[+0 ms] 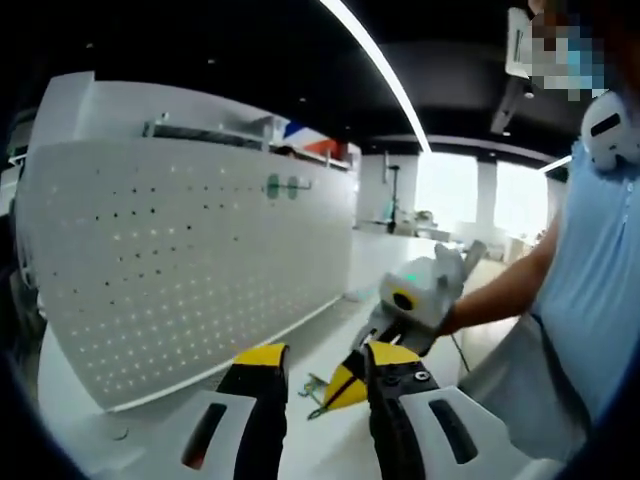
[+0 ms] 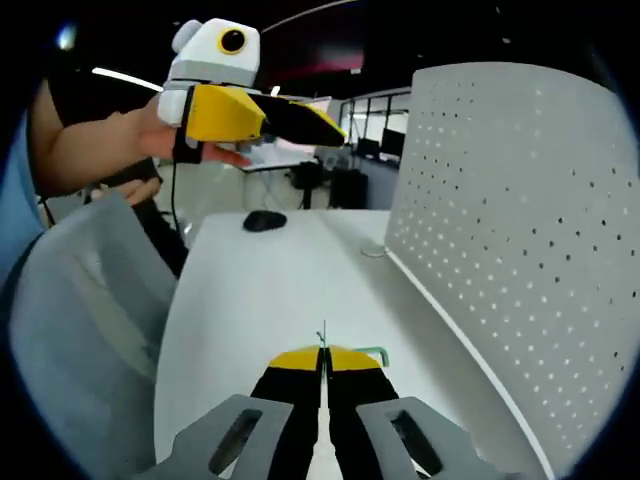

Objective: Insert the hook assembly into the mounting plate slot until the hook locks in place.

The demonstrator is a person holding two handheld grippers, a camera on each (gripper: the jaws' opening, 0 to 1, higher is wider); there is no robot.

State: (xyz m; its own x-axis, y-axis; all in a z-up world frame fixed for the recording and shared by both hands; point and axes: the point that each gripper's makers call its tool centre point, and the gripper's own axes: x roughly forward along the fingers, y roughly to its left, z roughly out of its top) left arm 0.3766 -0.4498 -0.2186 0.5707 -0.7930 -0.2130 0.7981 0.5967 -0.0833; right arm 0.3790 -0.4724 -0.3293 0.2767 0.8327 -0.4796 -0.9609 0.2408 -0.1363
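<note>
Your right tool (image 2: pixel 323 356) was clenched on the hook assembly (image 2: pixel 371 352), low over the white bench (image 2: pixel 250 290) beside the perforated mounting plate (image 2: pixel 520 230). Your left tool (image 1: pixel 315 358) hung released.

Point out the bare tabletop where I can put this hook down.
Bare white table runs between the pegboard foot and the near edge, up to the black mouse. Crowded by the right gripper, shut on the hook.

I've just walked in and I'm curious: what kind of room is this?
Probably an open-plan office or lab: a long white table with a computer mouse, a white pegboard standing on it, and ceiling strip lights.
</note>
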